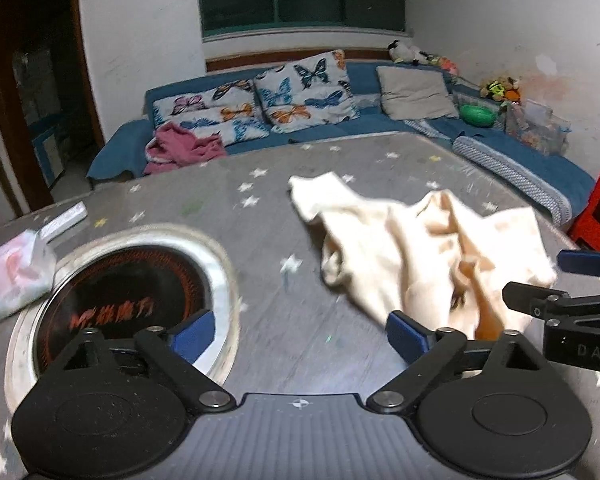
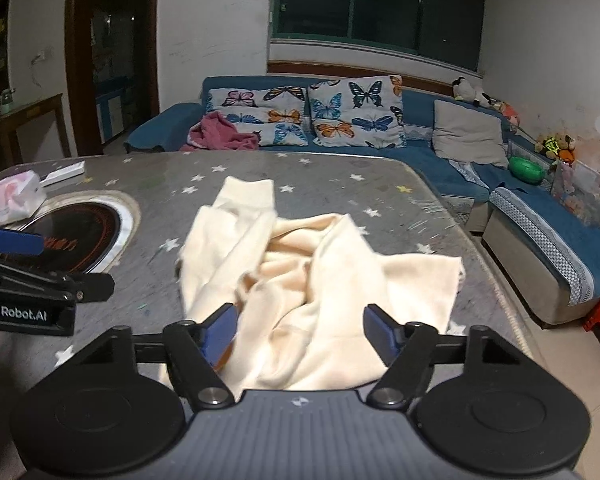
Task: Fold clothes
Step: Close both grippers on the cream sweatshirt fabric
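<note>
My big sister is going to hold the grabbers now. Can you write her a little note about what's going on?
Left gripper: open, holding nothing, over the table beside the round cooktop.
Right gripper: open, holding nothing, with the cream garment between its fingers.
The garment lies crumpled on the table, one cuffed end pointing toward the sofa.
Done: no fold made yet.
Left: spread it flat, then fold it. A pink garment waits on the sofa, maybe next.
</note>
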Available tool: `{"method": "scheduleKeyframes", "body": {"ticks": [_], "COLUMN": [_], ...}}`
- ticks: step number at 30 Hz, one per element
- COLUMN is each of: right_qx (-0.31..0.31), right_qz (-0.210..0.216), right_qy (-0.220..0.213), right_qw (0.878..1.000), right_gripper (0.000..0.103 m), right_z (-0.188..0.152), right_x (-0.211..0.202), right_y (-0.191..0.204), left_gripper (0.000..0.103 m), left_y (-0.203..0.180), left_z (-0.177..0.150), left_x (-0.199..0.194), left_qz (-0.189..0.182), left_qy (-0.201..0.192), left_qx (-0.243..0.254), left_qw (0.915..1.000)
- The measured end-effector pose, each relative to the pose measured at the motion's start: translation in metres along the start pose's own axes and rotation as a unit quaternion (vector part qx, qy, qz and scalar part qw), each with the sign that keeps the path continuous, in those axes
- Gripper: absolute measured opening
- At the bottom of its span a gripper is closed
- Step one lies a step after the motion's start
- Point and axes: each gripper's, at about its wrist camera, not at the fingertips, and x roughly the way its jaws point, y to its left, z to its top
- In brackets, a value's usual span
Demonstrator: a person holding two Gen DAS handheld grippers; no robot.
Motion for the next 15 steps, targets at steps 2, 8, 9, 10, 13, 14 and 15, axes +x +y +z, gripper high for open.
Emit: {"method": "scheduleKeyframes", "body": {"ticks": [2, 8, 9, 10, 13, 14, 15], "right_qx": [0.004, 0.013, 0.014, 0.016, 0.024, 0.027, 0.028], "right_qz": [-0.002, -0.004, -0.003, -0.002, 0.004, 0.007, 0.008], "right_qy": [0.003, 0.014, 0.016, 0.018, 0.024, 0.026, 0.027], "right_qw": [1.0, 1.0, 1.0, 1.0, 0.999, 0.999, 0.999], "right_gripper": [0.063, 0.054, 0.054, 0.053, 0.05, 0.049, 0.049], "right_z": [0.005, 0.02, 0.023, 0.025, 0.033, 0.036, 0.038], "right_x": [0.005, 0.027, 0.031, 0.036, 0.054, 0.059, 0.063], "right_y": [-0.009, -0.031, -0.033, -0.036, -0.045, -0.047, -0.049], "left_gripper": [0.092, 0.089, 0.089, 0.089, 0.089, 0.089, 0.089], "left_y": [-0.003, -0.018, -0.022, -0.025, -0.034, -0.036, -0.039], "left_z": [0.01, 0.041, 0.045, 0.05, 0.058, 0.06, 0.062], "left_x": [0.006, 0.029, 0.034, 0.04, 0.059, 0.067, 0.074], "left_qz": [-0.005, -0.019, -0.022, -0.026, -0.037, -0.041, -0.045], "left_qy": [-0.003, -0.005, -0.004, -0.004, 0.007, 0.013, 0.019], "left_qx": [0.001, 0.015, 0.018, 0.022, 0.028, 0.028, 0.029], "left_qw": [1.0, 0.9997, 0.9996, 0.9994, 0.9989, 0.9987, 0.9984]}}
